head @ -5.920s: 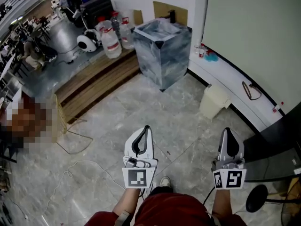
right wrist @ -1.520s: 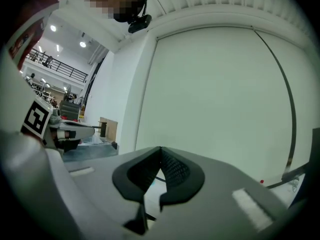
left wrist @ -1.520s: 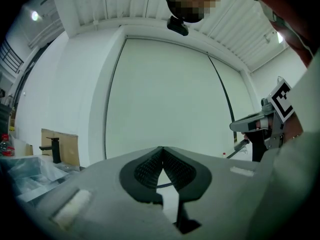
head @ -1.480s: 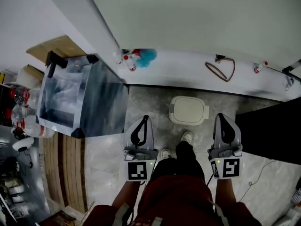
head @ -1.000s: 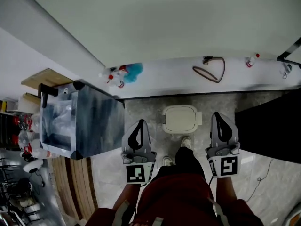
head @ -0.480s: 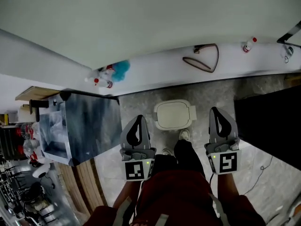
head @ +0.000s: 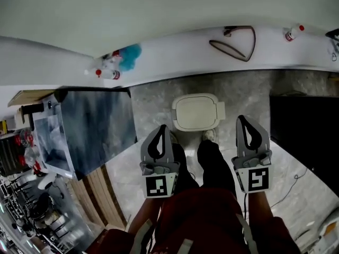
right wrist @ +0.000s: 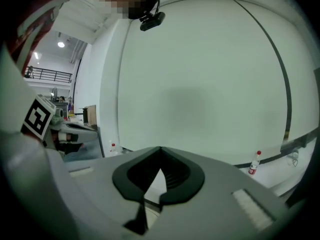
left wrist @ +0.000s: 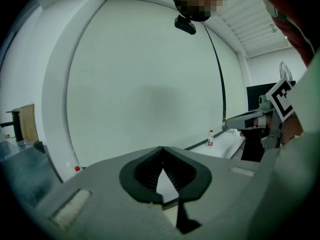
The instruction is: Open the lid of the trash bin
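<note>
1. Head view: the trash bin (head: 197,111) is sitting on the floor by the wall, lid shut, long side running left-right, showing in this view alone; left gripper (head: 161,134) and right gripper (head: 245,131) are hovering nearer.
2. Left gripper view: jaws are meeting, empty; facing the wall.
3. Right gripper view: jaws are likewise touching, gripping nothing; a bottle (right wrist: 255,163) is standing ahead.

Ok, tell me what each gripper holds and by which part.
Nothing. The left gripper and right gripper are both shut and empty; neither touches the trash bin.

The trash bin (head: 198,111) sits before the ledge (head: 180,57), with the box (head: 98,126) to its left.
</note>
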### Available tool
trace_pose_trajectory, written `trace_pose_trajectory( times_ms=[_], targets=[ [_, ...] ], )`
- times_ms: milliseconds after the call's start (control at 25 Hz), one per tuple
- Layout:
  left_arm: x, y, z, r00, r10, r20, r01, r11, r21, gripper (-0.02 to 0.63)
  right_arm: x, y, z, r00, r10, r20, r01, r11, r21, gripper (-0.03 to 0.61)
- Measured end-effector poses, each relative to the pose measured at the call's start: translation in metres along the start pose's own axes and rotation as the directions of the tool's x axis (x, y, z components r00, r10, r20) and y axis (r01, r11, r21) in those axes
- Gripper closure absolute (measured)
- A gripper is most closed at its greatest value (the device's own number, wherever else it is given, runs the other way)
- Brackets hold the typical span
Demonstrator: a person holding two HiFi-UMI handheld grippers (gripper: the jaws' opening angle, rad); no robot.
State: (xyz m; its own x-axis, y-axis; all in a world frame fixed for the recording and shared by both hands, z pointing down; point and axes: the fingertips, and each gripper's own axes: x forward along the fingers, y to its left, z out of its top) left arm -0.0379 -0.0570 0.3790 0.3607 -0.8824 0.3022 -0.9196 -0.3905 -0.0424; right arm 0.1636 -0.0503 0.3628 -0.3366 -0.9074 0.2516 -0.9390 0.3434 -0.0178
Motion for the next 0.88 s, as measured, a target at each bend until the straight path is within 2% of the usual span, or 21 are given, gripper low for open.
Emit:
trace_pose_trajectory(
  times_ms=[200,280,400,760,880],
  targets=[
    [0.017,-0.003,-0.064,0.995,-0.052,-0.084,0.051,0.999,-0.012,0.611,0.013,0.017,-0.041,0.998,0.009,-0.064,-0.007,0.999,0.035,0.578],
    [0.021,0.001,-0.089,0.991,-0.057,-0.121,0.053,0.998,-0.040,0.611,0.017,0.028,-0.058,0.996,0.037,-0.081,-0.036,0.999,0.009,0.578],
    [0.026,0.009,-0.126,0.985,-0.063,-0.159,0.056,0.997,-0.047,0.611,0.026,0.045,-0.083,0.992,0.043,-0.115,-0.038,0.998,0.048,0.578],
    [0.029,0.028,-0.236,0.964,-0.091,-0.249,0.075,0.994,-0.076,0.611,0.040,0.086,-0.185,0.968,0.058,-0.245,-0.042,0.996,0.072,0.578],
    [0.030,0.031,-0.269,0.955,-0.108,-0.276,0.087,0.992,-0.086,0.611,0.049,0.098,-0.210,0.968,0.080,-0.239,-0.065,0.995,0.070,0.578]
  ],
)
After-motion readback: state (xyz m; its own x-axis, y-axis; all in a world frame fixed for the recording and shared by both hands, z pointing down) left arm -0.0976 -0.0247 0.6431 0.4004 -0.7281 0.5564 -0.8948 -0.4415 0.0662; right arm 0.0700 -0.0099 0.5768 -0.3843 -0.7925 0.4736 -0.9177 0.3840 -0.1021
